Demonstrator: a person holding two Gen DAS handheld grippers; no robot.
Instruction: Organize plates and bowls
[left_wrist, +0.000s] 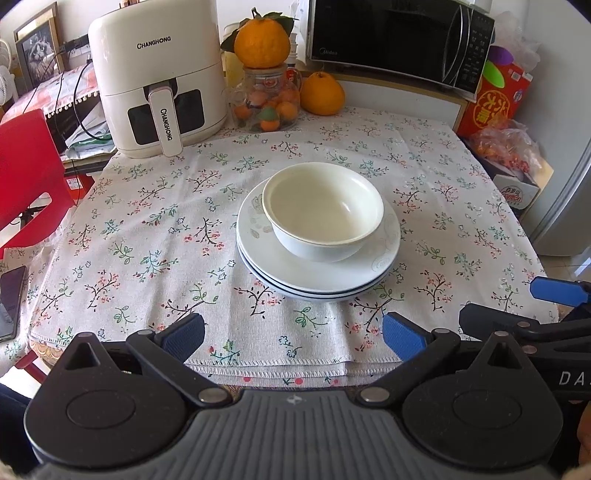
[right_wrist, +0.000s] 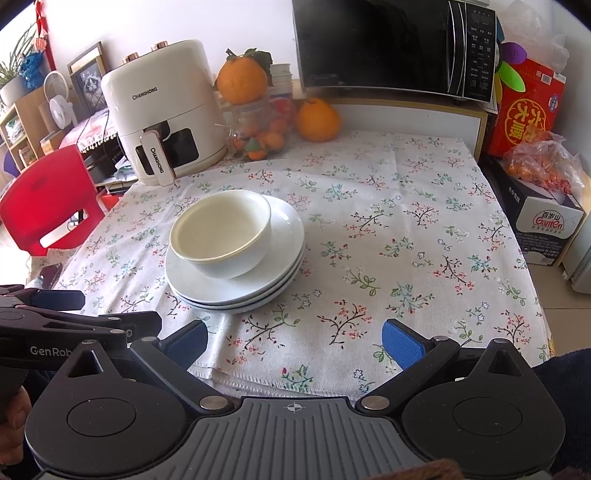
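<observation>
A white bowl (left_wrist: 325, 210) sits upright on a stack of three white plates (left_wrist: 295, 273) in the middle of the floral tablecloth. In the right wrist view the bowl (right_wrist: 221, 236) and plates (right_wrist: 258, 288) lie left of centre. My left gripper (left_wrist: 293, 338) is open and empty at the table's near edge, short of the stack. My right gripper (right_wrist: 293, 341) is open and empty, near the front edge, to the right of the stack. Each gripper shows at the side of the other's view: the right gripper (left_wrist: 524, 306), the left gripper (right_wrist: 92, 310).
A white air fryer (left_wrist: 159, 85) stands at the back left, a glass jar with oranges (left_wrist: 266, 99) and a loose orange (left_wrist: 321, 92) behind the stack, a microwave (left_wrist: 399, 40) at the back right. A red chair (left_wrist: 29, 173) is left of the table, boxes (left_wrist: 495, 99) right.
</observation>
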